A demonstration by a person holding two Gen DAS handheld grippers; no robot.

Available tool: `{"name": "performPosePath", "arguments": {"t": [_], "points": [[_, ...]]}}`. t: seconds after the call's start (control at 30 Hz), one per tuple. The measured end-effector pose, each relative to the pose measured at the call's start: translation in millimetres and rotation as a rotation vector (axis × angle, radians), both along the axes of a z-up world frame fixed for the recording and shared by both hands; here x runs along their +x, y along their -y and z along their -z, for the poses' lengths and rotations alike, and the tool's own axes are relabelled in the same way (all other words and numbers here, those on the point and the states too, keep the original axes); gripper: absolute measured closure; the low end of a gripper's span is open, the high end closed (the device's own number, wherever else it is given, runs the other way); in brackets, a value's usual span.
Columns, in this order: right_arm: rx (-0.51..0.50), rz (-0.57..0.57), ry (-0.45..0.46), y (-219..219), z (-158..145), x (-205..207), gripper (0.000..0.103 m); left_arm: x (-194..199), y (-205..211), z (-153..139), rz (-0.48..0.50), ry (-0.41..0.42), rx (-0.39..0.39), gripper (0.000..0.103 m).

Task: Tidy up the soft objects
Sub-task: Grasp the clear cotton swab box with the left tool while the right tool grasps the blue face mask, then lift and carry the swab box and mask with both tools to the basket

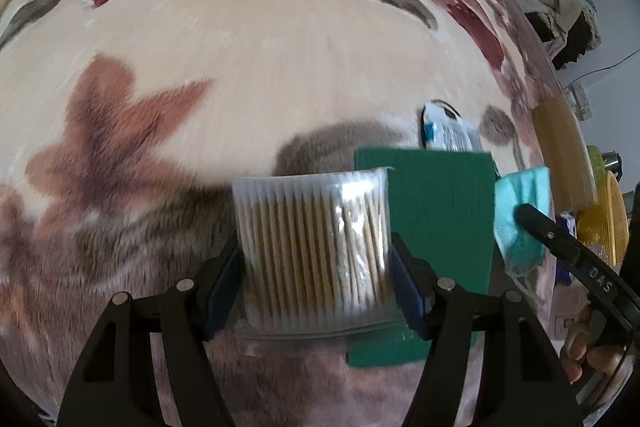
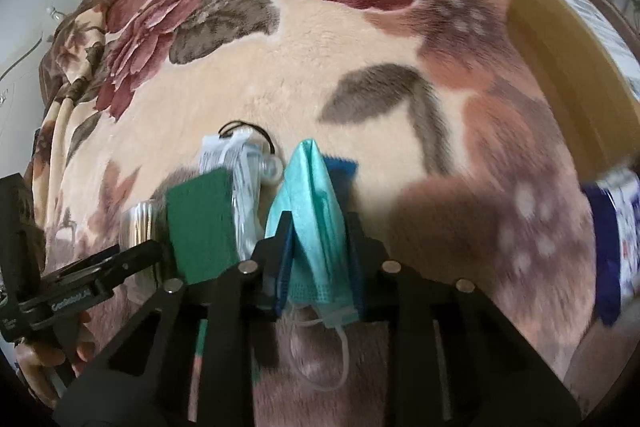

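Right hand-held gripper point(image 2: 320, 259) pinches the face mask point(image 2: 308, 211).

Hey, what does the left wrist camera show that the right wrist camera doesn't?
Only the left wrist view shows the left tool closed on the pack of cotton swabs head-on, plus yellow dishes at the right edge.

Only the right wrist view shows the right tool clamped on the teal face mask, its ear loop dangling, a blue packet at the right and a cardboard box.

Both show the floral blanket, the green scouring pad and the white sachet.
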State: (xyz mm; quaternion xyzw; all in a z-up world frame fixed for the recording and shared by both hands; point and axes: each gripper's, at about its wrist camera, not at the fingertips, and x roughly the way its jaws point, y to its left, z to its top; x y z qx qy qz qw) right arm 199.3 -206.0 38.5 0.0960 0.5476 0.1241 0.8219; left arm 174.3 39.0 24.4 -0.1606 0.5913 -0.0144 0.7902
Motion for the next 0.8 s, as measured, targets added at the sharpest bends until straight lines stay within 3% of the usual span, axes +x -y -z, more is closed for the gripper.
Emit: {"name": "performPosePath", "arguments": {"t": [0.27,0.8], "points": [[-0.062,-0.010,0.047,3,-20,-55,0.078,-39,6,-10,0.012,0.009,0.009,0.033],[-0.168,-0.069,0.065,-37,-15,-117,0.078,-96,9,-26,0.032,0.030,0.062,0.033]]}}
